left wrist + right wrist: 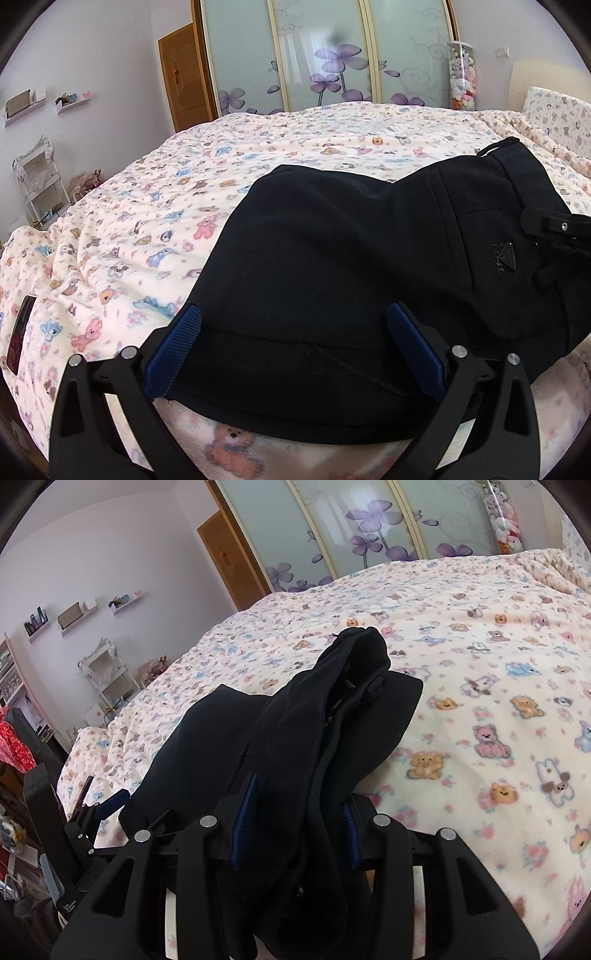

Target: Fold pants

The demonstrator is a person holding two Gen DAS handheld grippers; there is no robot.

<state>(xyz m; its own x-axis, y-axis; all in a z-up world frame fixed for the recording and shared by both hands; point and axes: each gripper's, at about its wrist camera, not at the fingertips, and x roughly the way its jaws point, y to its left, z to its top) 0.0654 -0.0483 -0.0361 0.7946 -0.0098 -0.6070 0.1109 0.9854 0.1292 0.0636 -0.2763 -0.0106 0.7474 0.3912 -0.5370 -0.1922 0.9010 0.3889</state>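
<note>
Black pants point(332, 251) lie folded on a bed with a teddy-print blanket point(147, 221). My left gripper point(295, 343) is open, its blue pads point(173, 350) on either side of the hem end of the pants, which lies between them. My right gripper point(299, 812) is shut on the bunched waistband end of the pants point(325, 716), which rises in a ridge in front of it. The right gripper also shows at the right edge of the left wrist view point(561, 225). The left gripper shows at the lower left of the right wrist view point(107, 805).
The blanket point(480, 664) spreads far and to the right. A dark phone-like object point(20, 332) lies at the bed's left edge. A wardrobe with flowered sliding doors point(325, 55), a wooden door point(184, 74) and a white shelf rack point(37, 177) stand beyond the bed.
</note>
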